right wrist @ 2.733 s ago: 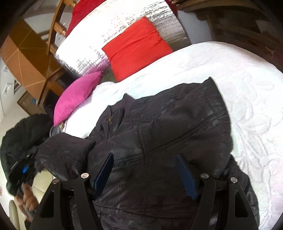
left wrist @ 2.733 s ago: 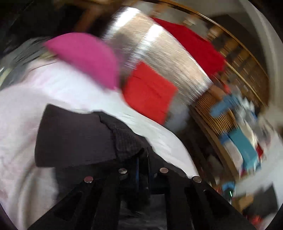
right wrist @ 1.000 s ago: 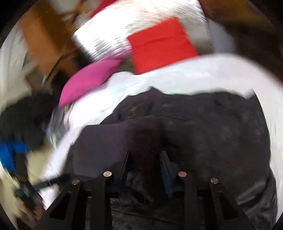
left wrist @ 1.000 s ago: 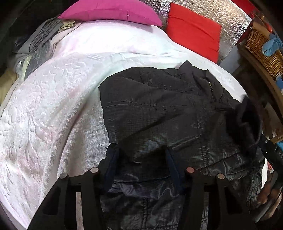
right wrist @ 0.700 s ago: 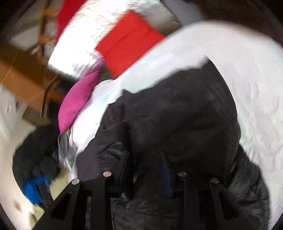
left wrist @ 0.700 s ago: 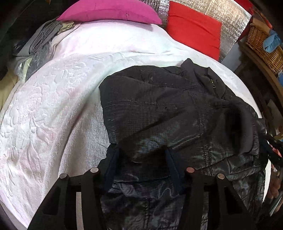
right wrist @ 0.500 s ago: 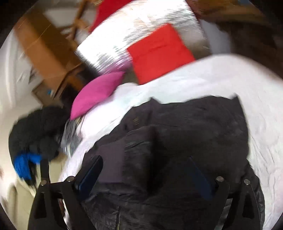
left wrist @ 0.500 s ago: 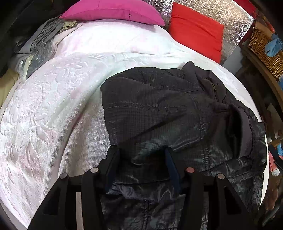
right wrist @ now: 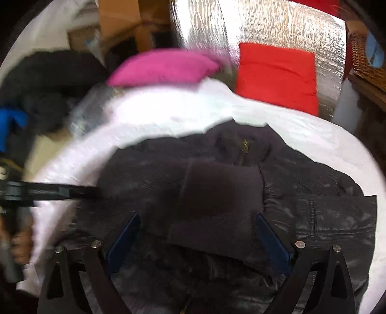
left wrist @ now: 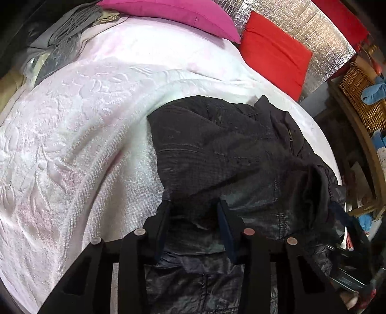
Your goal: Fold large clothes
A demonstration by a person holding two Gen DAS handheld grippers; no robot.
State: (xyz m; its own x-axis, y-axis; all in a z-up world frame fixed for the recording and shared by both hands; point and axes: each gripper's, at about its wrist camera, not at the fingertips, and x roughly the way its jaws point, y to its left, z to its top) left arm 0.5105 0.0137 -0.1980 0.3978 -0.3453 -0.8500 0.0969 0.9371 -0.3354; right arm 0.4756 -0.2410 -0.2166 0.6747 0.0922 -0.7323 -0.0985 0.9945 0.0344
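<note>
Grip, left: left hand-held gripper [left wrist: 193,218] has its fingers partly apart around a raised fold of the dark jacket [left wrist: 229,149]; whether they pinch the cloth cannot be told.
Grip, right: right hand-held gripper [right wrist: 195,238] has its fingers wide apart over the jacket, holding nothing.
Jacket: lies on the white bedspread [left wrist: 72,125], collar and zip toward the pillows, both sleeves folded in over the chest; the cuff [right wrist: 217,200] of one lies just ahead of the right fingers.
Bed head: pink pillow [left wrist: 173,10] and red pillow [left wrist: 275,48] against a silver quilted headboard [right wrist: 265,26].
Surroundings: grey clothes [left wrist: 60,29] at the far bed edge; wicker basket [left wrist: 361,96] on a shelf beside the bed.
Step in hand (judged): sleeves are in; bottom-to-collar fold comes next.
Handling advice: grip both hem corners evenly, lift low, keep sleeves trapped inside; padded slippery fabric likely springs open, so press the crease flat.
</note>
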